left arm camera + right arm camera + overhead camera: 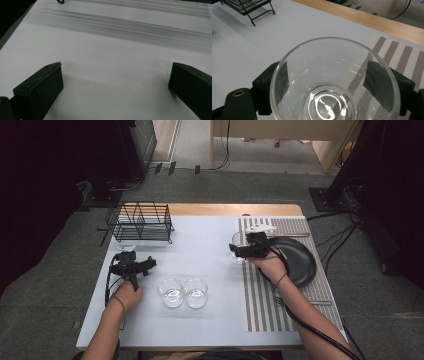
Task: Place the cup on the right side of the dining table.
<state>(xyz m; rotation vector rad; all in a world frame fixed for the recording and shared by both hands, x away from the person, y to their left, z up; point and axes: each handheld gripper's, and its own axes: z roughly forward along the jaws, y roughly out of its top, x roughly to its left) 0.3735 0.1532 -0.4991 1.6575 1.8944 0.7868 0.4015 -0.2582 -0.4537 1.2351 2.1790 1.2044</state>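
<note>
So a clear glass (335,82) is gripped upright between the right gripper's (335,87) jaws; the left gripper (115,82) is held wide open, nothing between its jaws.

A black wire rack (140,222) stands far left, two empty glasses (183,291) near centre, a dark plate (300,260) on the striped placemat (260,305) right

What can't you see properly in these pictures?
- Glass in the right tongs: its bottom is cut off by the right gripper view's lower edge.
- Black plate: the near side is hidden by the right hand in the high view.
- Wire rack: whether anything sits inside is too small to tell in the high view.
</note>
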